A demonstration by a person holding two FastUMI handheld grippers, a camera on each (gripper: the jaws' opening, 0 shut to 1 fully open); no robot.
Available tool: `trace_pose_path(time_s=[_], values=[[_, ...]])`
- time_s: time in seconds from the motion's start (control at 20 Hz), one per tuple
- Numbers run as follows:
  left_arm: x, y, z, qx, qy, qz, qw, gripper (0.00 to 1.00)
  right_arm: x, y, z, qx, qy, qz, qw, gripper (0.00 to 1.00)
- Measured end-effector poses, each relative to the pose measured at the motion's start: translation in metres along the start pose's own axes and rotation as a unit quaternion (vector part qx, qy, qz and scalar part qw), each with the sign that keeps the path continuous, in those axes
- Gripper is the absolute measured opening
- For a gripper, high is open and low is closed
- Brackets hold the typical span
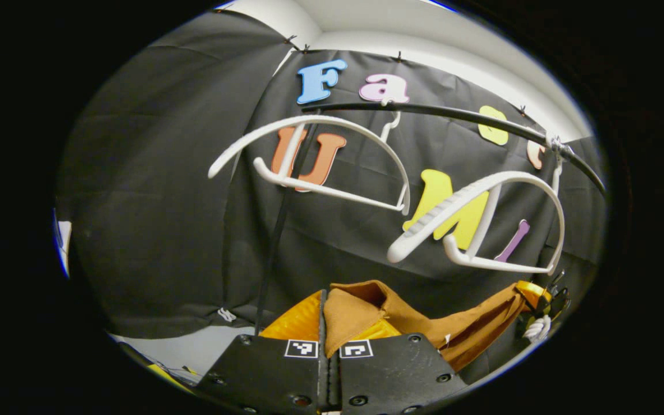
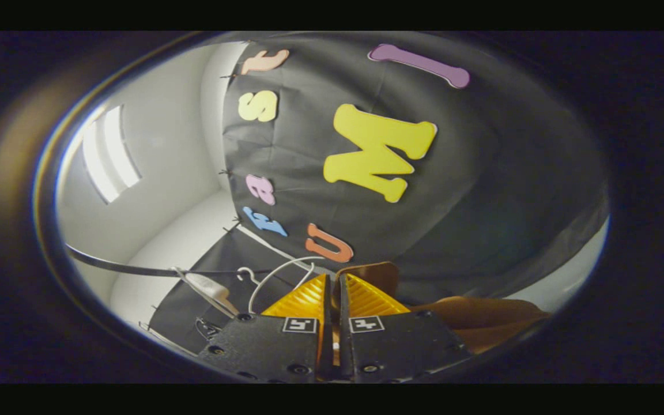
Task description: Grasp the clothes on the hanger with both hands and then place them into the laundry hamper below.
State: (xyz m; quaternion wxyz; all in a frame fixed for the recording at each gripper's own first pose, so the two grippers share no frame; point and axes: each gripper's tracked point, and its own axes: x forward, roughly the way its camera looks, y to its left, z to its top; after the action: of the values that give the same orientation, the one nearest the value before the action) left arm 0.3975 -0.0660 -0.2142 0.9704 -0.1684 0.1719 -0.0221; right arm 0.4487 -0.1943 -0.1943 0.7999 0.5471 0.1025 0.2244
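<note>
Two grippers pinch a brown garment [image 1: 424,323], free of the white hangers [image 1: 482,225] at twelve o'clock. The left gripper [image 1: 327,331] clamps its collar; the right gripper [image 2: 332,311] clamps another fold. It looks soft, light and floppy, best held by these two spread edges.

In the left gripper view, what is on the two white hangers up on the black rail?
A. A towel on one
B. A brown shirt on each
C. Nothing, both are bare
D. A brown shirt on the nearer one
C: both white hangers hang bare from the black rail, while the brown garment sits lower down, pinched between the left gripper fingers.
</note>
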Motion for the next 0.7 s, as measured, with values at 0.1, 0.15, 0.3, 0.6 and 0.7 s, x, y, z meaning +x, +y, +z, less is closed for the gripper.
trace_pose_path(time_s=[0.1, 0.15, 0.3, 0.6, 0.7], values=[[-0.005, 0.0, -0.008, 0.011, 0.006, 0.004, 1.0, 0.05, -0.009, 0.003, -0.016, -0.007, 0.017, -0.005, 1.0, 0.07], [-0.008, -0.001, -0.01, 0.018, 0.006, 0.006, 1.0, 0.05, -0.014, 0.005, -0.025, -0.016, 0.025, -0.007, 1.0, 0.07], [-0.024, -0.009, -0.013, 0.027, 0.007, 0.001, 1.0, 0.0, -0.021, 0.028, -0.056, -0.023, 0.049, 0.005, 0.999, 0.07], [-0.062, -0.048, -0.003, 0.048, 0.006, -0.055, 0.997, 0.0, -0.043, 0.1, -0.119, -0.037, 0.07, 0.04, 0.996, 0.07], [-0.079, -0.065, 0.003, 0.058, 0.006, -0.081, 0.995, 0.0, -0.047, 0.131, -0.143, -0.049, 0.08, 0.05, 0.994, 0.07]])
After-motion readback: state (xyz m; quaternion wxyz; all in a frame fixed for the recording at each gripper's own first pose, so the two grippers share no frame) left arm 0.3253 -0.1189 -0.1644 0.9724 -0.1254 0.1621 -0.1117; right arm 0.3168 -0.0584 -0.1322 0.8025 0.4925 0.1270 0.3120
